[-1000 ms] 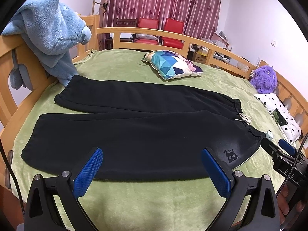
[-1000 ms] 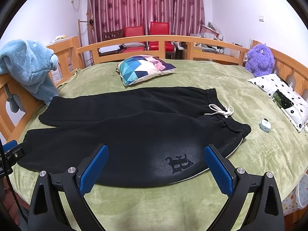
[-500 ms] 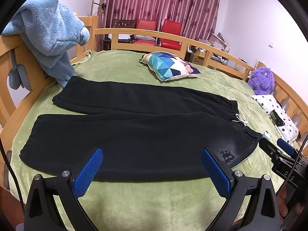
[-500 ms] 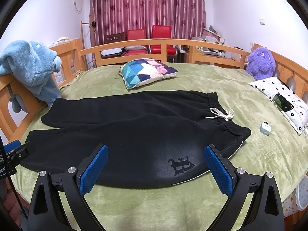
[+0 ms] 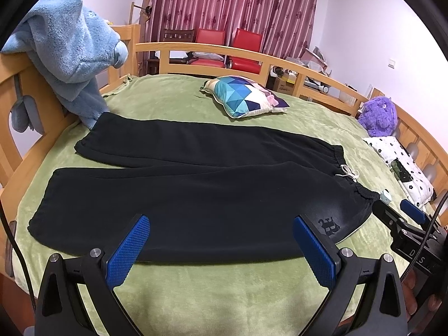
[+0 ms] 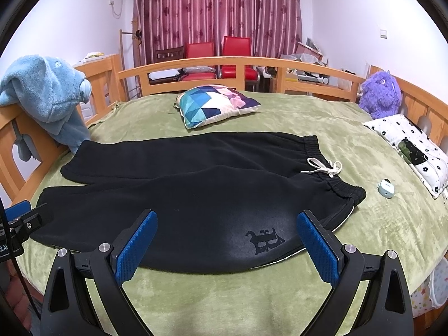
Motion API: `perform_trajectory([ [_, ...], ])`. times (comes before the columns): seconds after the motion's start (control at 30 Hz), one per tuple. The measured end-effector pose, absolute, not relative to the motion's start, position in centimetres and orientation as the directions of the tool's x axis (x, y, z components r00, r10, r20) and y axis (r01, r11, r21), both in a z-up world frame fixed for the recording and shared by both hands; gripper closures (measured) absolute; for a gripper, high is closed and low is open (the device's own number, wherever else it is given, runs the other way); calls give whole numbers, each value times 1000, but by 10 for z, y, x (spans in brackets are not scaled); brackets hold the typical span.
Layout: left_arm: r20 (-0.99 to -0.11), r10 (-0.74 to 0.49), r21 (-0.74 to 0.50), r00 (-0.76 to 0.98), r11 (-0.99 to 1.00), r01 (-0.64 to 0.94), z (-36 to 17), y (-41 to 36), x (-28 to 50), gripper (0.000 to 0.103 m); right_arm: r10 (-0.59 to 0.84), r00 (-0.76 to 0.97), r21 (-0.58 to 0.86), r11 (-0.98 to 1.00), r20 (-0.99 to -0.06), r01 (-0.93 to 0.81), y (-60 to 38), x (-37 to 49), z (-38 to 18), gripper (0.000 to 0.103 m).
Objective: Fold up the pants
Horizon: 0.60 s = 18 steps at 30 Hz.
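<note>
black pants (image 5: 196,190) flat on green bedspread (image 5: 224,285), wooden bed rail (image 6: 252,64), maroon curtains (image 6: 218,8), both grippers' fingers (image 5: 127,249) spread apart

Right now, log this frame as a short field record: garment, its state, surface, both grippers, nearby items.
garment: black pants
state: spread flat, unfolded, legs side by side, waistband at right
surface: green blanket
left gripper: open, above near leg, holding nothing
right gripper: open, above hip area, holding nothing
nearby: patterned cushion, small blue case, purple plush toy
</note>
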<state>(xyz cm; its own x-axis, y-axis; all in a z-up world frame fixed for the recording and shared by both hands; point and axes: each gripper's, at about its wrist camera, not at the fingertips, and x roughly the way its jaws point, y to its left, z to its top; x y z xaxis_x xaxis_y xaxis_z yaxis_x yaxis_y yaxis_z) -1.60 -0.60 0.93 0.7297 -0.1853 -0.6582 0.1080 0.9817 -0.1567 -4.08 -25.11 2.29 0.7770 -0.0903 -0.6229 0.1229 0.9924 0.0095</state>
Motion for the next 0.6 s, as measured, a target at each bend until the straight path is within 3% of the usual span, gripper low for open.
perform_trajectory([
  [0.6, -645, -154, -145, 748, 986, 78, 8, 0, -15, 0, -124, 794, -18, 990, -595, 141, -247, -42, 22, 5],
])
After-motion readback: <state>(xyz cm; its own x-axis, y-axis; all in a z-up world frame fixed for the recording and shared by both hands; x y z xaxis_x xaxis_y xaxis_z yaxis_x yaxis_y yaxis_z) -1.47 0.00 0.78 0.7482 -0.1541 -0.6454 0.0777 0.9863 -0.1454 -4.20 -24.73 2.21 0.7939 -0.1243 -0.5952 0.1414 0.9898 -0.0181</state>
